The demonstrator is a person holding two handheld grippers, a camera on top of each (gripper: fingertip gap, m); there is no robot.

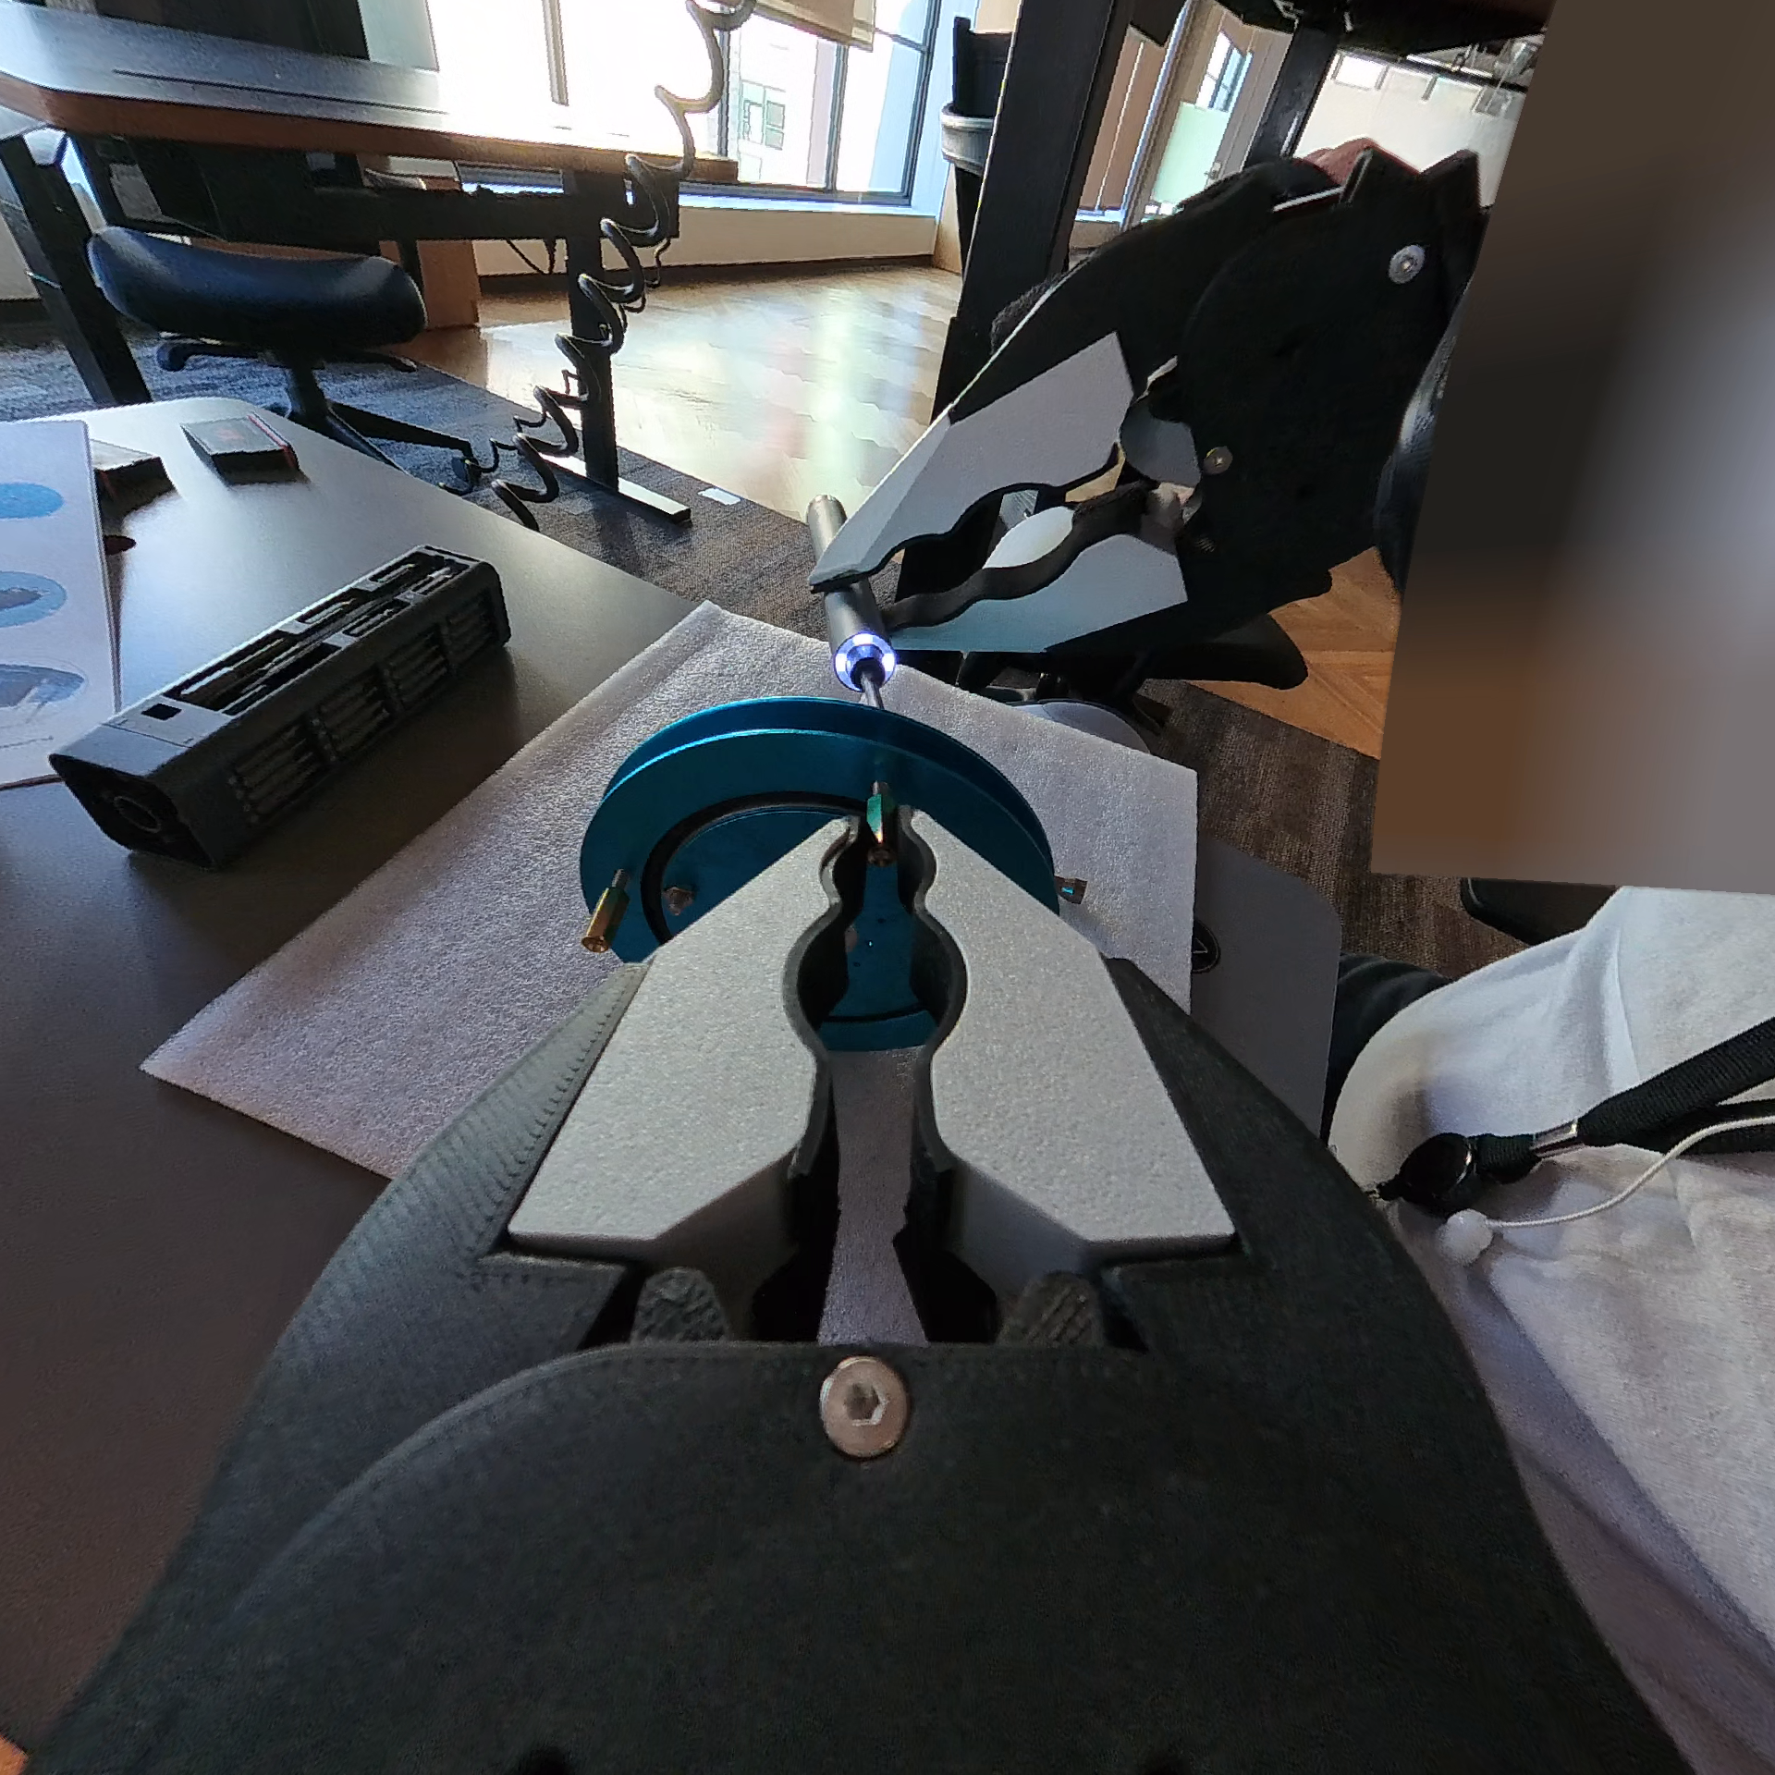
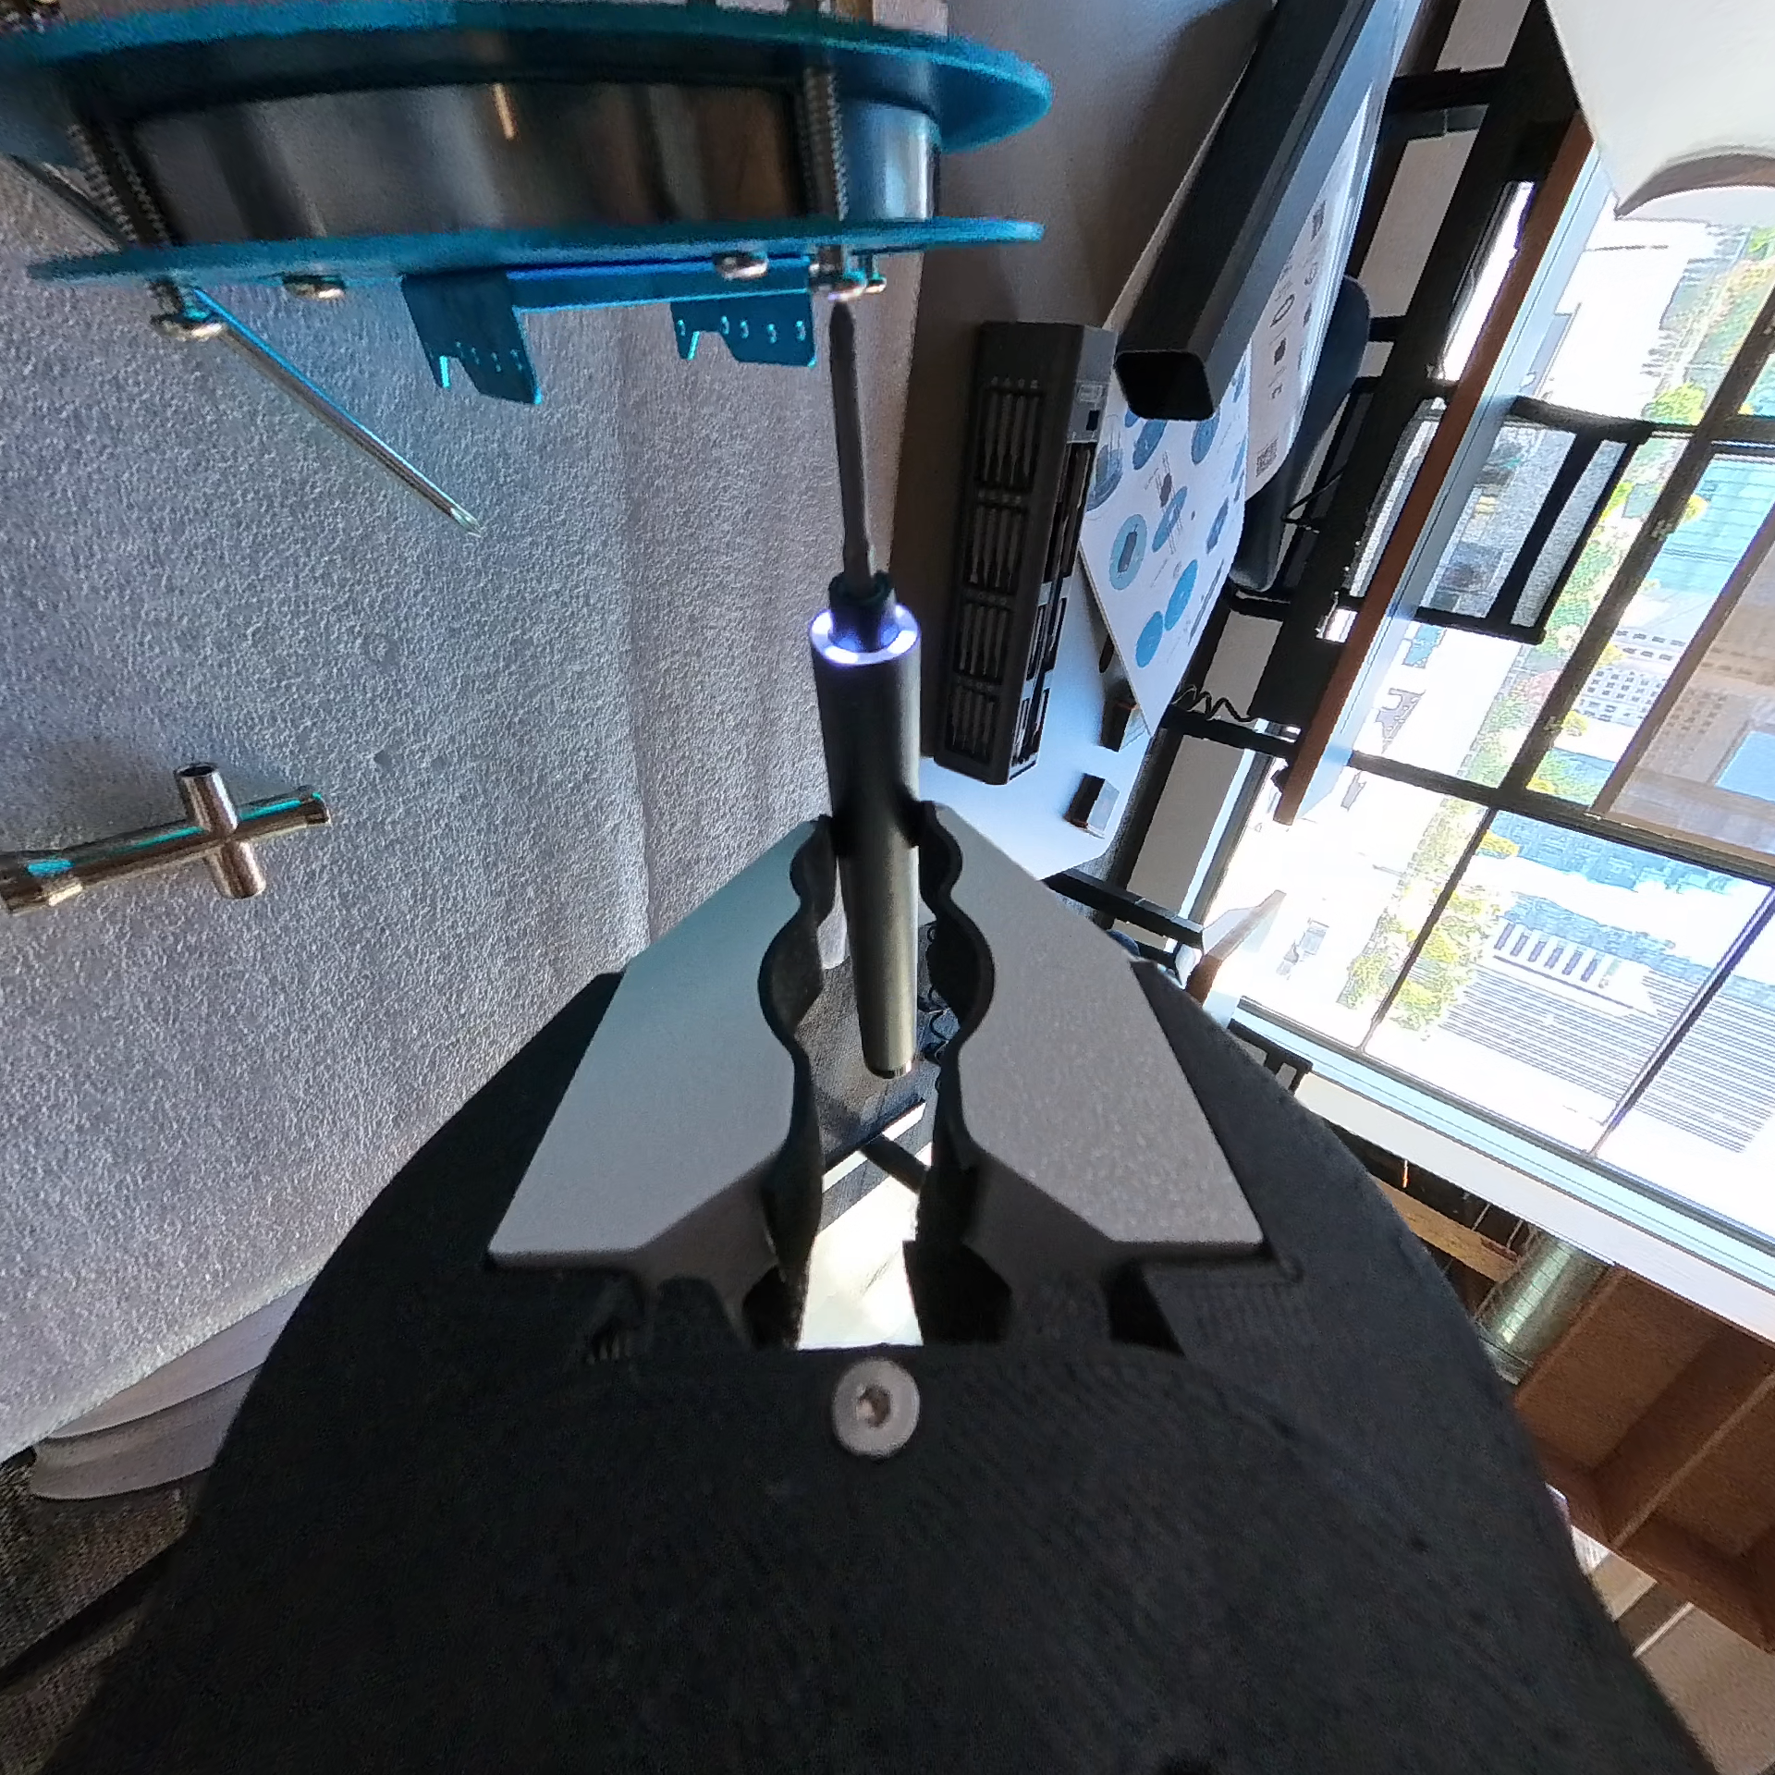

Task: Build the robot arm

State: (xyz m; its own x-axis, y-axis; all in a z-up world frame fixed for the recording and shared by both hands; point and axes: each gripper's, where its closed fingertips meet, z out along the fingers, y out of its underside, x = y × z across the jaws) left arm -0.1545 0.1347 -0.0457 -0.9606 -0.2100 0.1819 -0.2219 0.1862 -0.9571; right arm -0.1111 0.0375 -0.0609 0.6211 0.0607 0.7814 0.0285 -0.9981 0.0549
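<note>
A blue two-disc metal assembly [image 1: 768,759] stands on edge on a white foam mat [image 1: 432,960]. My left gripper [image 1: 879,845] is shut on a small hex standoff [image 1: 880,812] on the disc's near face and holds the assembly. My right gripper [image 2: 869,826] is shut on a slim grey electric screwdriver [image 2: 869,749] with a lit ring at its nose. The bit tip touches a screw [image 2: 843,286] on the blue plate [image 2: 576,250]. The right gripper [image 1: 860,605] also shows in the left wrist view, above and behind the disc, with the screwdriver [image 1: 860,634] angled down to it.
A black bit case [image 1: 288,701] lies on the dark table [image 1: 144,1153] left of the mat, beside a printed sheet [image 1: 38,576]. A metal cross wrench [image 2: 192,836] and a thin rod [image 2: 336,423] lie on the foam. A person's white shirt [image 1: 1556,1297] is at the right. My hands' fingertips stand some 11 centimetres from each other.
</note>
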